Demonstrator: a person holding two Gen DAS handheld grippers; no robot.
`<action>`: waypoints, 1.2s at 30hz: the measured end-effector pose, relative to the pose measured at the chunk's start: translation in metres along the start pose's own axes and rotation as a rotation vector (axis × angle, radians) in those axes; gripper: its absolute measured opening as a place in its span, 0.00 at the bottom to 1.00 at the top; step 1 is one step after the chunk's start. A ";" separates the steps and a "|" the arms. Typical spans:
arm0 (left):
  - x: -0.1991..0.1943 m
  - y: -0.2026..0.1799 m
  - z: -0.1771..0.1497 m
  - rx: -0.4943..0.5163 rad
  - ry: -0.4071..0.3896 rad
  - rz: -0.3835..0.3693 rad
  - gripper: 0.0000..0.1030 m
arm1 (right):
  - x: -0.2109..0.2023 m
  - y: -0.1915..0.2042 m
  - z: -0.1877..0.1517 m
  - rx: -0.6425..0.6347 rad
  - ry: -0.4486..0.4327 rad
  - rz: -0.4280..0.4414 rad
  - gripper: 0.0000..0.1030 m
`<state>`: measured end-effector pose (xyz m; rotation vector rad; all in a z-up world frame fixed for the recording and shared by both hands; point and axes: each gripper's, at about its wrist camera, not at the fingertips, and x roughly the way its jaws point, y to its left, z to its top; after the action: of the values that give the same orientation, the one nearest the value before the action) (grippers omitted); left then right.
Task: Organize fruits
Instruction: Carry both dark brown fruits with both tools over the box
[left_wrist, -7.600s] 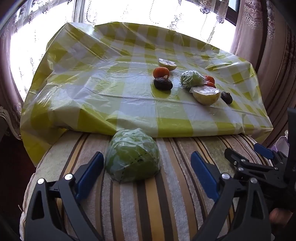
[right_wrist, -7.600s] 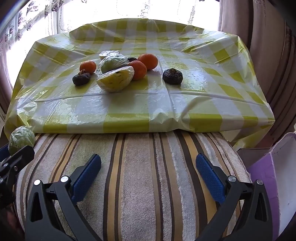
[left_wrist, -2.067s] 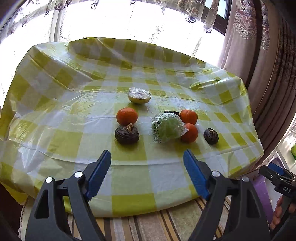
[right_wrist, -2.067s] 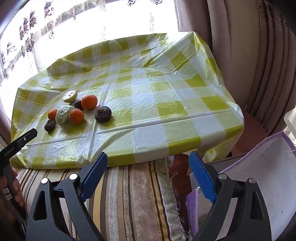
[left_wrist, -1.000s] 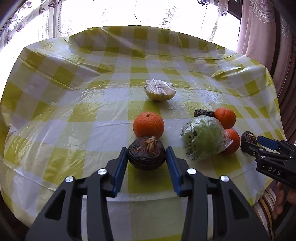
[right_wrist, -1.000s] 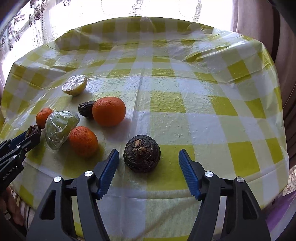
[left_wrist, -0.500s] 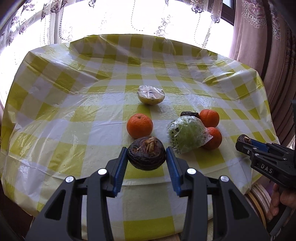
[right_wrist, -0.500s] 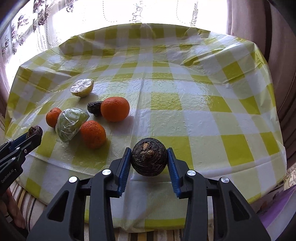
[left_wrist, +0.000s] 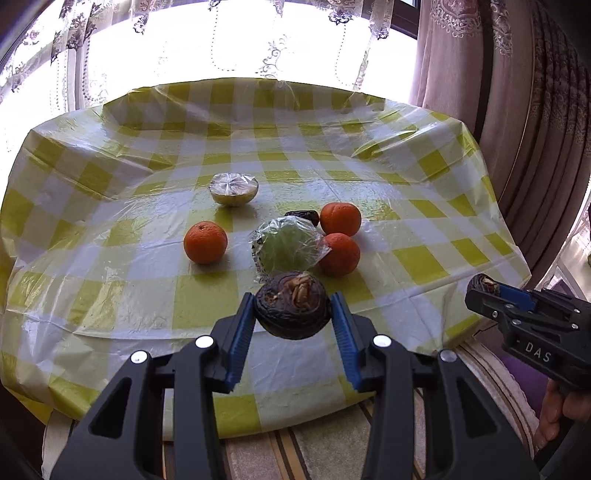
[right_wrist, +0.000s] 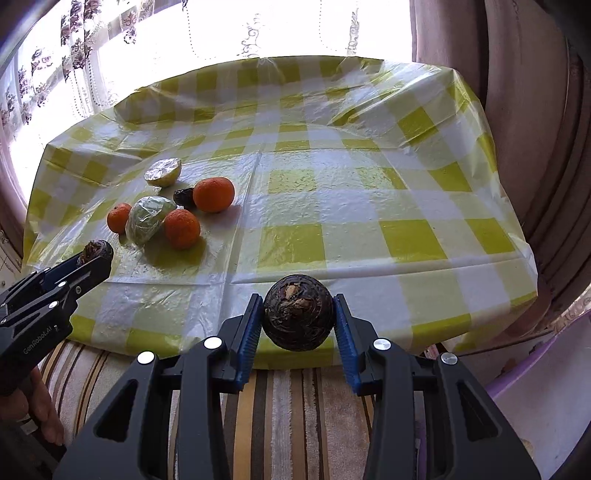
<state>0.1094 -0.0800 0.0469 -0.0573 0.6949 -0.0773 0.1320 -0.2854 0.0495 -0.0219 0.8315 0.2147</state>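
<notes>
Holding one dark wrinkled fruit (left_wrist: 292, 309) at lower centre of the left wrist view, the left hand-held gripper (left_wrist: 293, 325) is clamped on it above the counter's (left_wrist: 110, 177) near edge; oranges (left_wrist: 205, 242) and a wrapped green fruit (left_wrist: 286, 247) sit mid-frame. Right wrist view: right hand-held gripper (right_wrist: 297, 325), lower centre, clamped on a second dark fruit (right_wrist: 298, 316) over the striped cushion (right_wrist: 280, 413). Advice: keep both grips firm and level, carry clear of the remaining cluster, release low.
</notes>
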 end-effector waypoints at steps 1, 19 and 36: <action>-0.001 -0.007 -0.001 0.009 0.001 -0.012 0.41 | -0.005 -0.004 -0.002 0.006 -0.002 -0.002 0.38; -0.012 -0.143 -0.028 0.235 0.034 -0.268 0.41 | -0.062 -0.091 -0.049 0.123 -0.009 -0.120 0.38; -0.017 -0.272 -0.059 0.515 0.057 -0.477 0.41 | -0.090 -0.195 -0.101 0.268 0.038 -0.306 0.38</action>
<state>0.0445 -0.3504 0.0336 0.2759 0.6897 -0.7145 0.0384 -0.5028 0.0350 0.0985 0.8780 -0.1861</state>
